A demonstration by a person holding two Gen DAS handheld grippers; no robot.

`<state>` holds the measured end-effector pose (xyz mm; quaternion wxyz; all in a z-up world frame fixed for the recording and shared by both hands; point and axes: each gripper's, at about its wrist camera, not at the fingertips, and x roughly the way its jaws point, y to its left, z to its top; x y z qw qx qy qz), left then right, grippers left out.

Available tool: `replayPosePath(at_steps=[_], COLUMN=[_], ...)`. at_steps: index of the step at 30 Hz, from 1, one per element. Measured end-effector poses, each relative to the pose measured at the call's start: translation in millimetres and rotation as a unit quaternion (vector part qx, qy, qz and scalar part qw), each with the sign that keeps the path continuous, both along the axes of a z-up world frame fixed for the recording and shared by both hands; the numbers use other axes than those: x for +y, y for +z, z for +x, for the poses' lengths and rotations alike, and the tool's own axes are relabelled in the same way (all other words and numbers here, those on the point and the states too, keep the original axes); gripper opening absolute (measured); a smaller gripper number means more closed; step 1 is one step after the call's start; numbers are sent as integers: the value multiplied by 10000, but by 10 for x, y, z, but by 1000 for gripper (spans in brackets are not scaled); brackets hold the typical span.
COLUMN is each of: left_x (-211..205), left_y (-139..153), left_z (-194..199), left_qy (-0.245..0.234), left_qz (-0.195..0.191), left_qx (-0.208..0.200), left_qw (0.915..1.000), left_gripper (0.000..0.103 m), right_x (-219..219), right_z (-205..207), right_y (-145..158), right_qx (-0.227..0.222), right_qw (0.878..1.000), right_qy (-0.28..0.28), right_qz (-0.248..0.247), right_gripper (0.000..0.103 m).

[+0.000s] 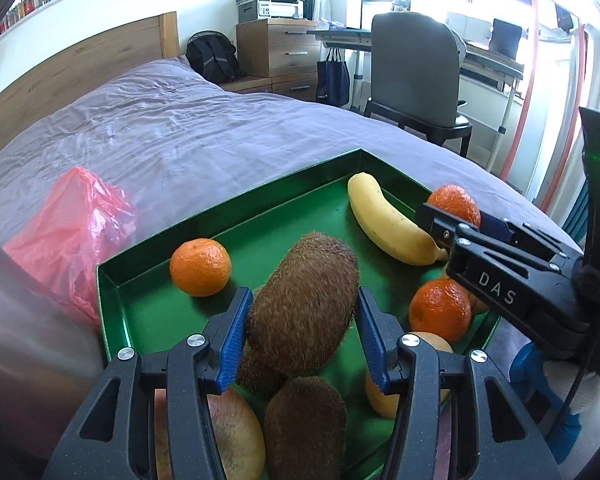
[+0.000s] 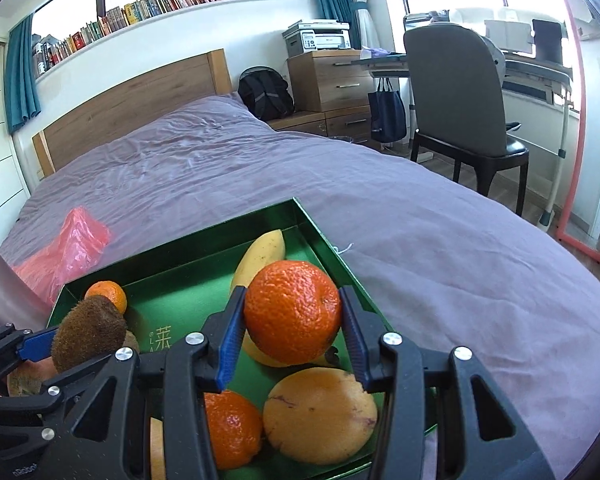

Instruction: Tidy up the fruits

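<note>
A green tray lies on the bed and holds fruit. My left gripper is shut on a brown kiwi, held above the tray's near part. My right gripper is shut on an orange, held above the banana. In the tray lie more oranges, another kiwi, and yellow-orange round fruits.
A red plastic bag lies on the purple bedsheet left of the tray. A chair, desk and drawers stand beyond the bed. The bed's right edge is near the tray.
</note>
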<state>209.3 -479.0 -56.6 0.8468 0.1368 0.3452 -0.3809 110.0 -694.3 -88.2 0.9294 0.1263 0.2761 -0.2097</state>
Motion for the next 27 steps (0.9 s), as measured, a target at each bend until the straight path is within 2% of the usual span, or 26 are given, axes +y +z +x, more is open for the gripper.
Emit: replayPosePath(at_steps=[6,17,24,25,27], left_x=[-53,-140,-164,-164,-148], left_y=[-59,-95,-96,-92,-81], left_z=[1,6,-18,-23,-26], left_qy=[-53,-104,-89,-101,-83], left_qz=[-75,-268,-228,-235,-259], left_qx=[-17,-9,-102,-100,-85], left_qw=[10000,9996,9996,9996,9996], left_gripper=[45,45,46,47,52], right_x=[-1,-55,-43,-40,-29], right_z=[50,12,22,23,28], right_y=[-83,-129,-127,-124,-125], right_qx=[98,-52,-51,-50,-14], right_qw=[9999,9999,10000,10000,10000], right_qy=[2,54,53,51,37], right_qz=[-44,77,27,18,-16], right_gripper=[70,72,73,76,88])
